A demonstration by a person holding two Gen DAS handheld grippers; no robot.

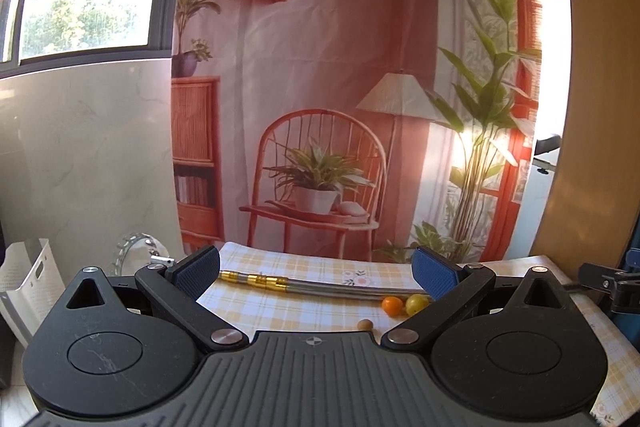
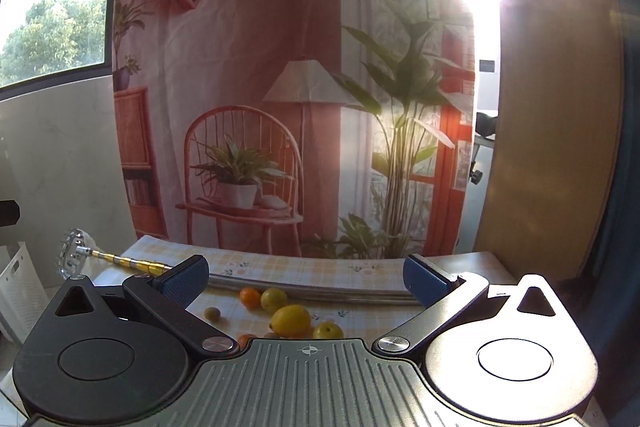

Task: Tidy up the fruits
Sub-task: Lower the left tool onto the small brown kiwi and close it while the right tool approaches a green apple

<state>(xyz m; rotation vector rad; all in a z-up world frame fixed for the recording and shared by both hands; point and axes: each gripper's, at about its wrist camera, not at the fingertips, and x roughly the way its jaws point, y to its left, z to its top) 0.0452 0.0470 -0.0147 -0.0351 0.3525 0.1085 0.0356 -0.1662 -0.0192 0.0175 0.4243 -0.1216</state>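
Both claws, left and right, gape empty above a smooth yellow lemon.

A long silver hose with gold fittings lies across the yellow checked tablecloth, barring its far half. Small scattered fruits, including a large yellow lemon, crowd the near cloth; the right side lies bare.

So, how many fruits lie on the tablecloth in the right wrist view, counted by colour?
orange fruits: 2 (one half hidden at the lower edge)
yellow fruits: 3
olive-brown fruit: 1
Total: 6 visible
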